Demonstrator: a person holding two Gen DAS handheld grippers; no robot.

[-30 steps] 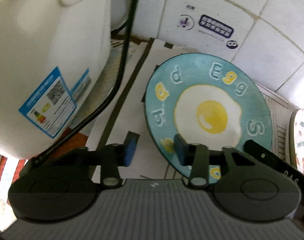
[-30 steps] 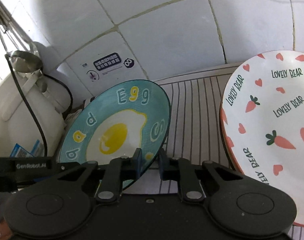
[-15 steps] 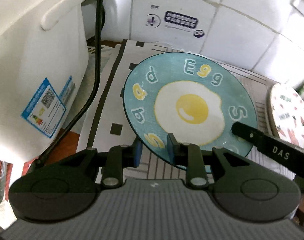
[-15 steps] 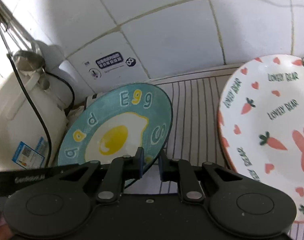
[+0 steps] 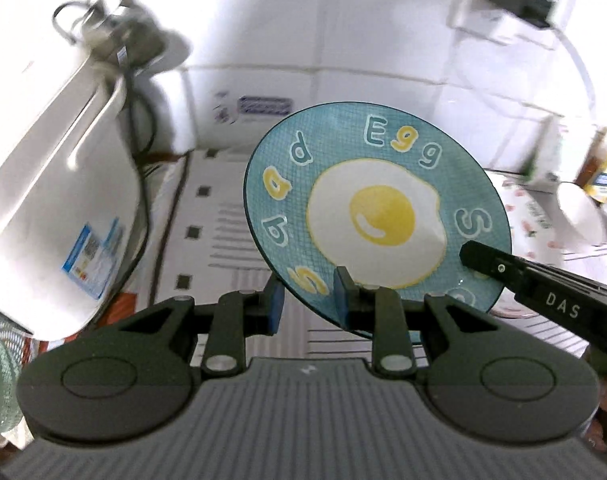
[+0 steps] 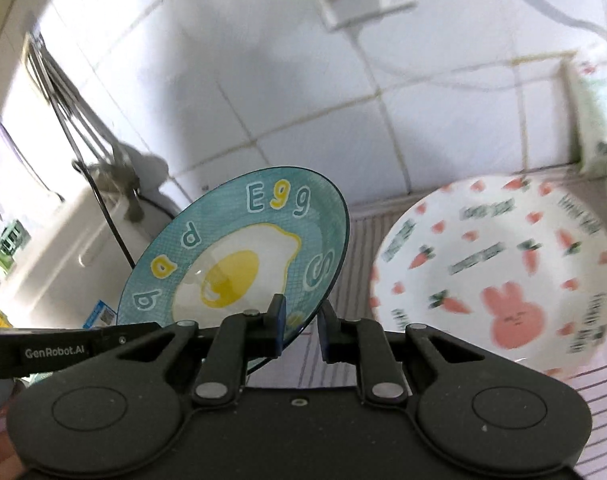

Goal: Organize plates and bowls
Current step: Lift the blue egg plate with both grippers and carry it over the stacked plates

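Observation:
A teal plate with a fried egg and "bad Eggs" lettering (image 5: 375, 208) is held off the counter, tilted, by both grippers. My left gripper (image 5: 308, 300) is shut on its near left rim. My right gripper (image 6: 301, 326) is shut on its near right rim; the plate also shows in the right wrist view (image 6: 239, 256). A white plate with carrots, hearts and a pink rabbit (image 6: 499, 272) lies on the striped mat to the right, partly seen in the left wrist view (image 5: 531, 216).
A white rice cooker (image 5: 51, 200) with a black cord stands at the left. The striped mat (image 5: 231, 248) covers the counter before the white tiled wall (image 6: 303, 80). A white cup (image 5: 579, 216) and packets sit at the far right.
Both grippers have lifted the teal plate up off the mat and tilted it; the views swung upward towards the wall. The left gripper stayed shut on the rim.

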